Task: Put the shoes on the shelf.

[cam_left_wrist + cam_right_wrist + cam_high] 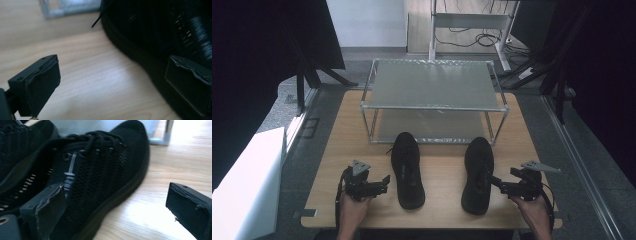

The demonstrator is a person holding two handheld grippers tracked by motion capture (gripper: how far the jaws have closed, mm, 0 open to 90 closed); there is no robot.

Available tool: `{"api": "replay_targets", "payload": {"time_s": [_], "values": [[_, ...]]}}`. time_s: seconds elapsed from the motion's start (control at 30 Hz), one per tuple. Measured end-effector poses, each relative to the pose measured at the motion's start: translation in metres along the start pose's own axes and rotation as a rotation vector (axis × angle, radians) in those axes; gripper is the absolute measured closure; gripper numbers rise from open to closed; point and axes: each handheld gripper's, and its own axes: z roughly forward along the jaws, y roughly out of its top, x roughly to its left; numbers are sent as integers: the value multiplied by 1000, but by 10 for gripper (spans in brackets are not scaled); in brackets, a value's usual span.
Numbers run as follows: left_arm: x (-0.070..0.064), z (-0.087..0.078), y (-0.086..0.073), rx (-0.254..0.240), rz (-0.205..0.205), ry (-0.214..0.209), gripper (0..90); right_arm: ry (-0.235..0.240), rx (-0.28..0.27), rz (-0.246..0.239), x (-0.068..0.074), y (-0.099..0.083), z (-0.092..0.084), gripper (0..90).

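Two black mesh shoes lie on the wooden table, toes toward the rack. The left shoe is just right of my left gripper, which is open with one jaw at the shoe's sole edge. The right shoe lies just left of my right gripper, open too, its left jaw against the shoe's side near the laces. Nothing is held by either one.
A two-level metal rack stands at the far half of the table. A white box sits off the table's left side. Dark curtains hang at both sides; cables lie on the floor behind.
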Motion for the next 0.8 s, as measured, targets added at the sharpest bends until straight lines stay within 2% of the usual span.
{"api": "replay_targets", "payload": {"time_s": [0.17, 0.3, 0.37, 0.4, 0.43, 0.57, 0.63, 0.7, 0.8], "values": [[-14, 3, 12, -50, -5, -33, 0, 29, -34, 5, 8, 3, 2, 27], [-22, 10, 18, -53, -8, -51, 0, 42, -42, 15, 14, 5, 8, 32], [-24, 14, 19, -47, -14, -63, 0, 36, -35, 14, 16, 6, 13, 41], [-25, 16, 20, -48, -17, -67, 0, 18, -32, 15, 18, 5, 20, 50], [-27, 19, 20, -58, -39, -99, 0, 15, -27, 17, 18, 5, 23, 55], [-30, 25, 22, -69, -53, -115, 0, -6, -6, 10, 22, 4, 34, 74], [-34, 29, 23, -67, -51, -127, 0, -11, -1, 8, 23, 3, 38, 86], [-38, 32, 24, -72, -48, -143, 0, -19, 8, 30, 23, 2, 43, 108], [-44, 39, 25, -48, -26, -135, 15, -43, 8, 34, 24, 1, 47, 131]]}}
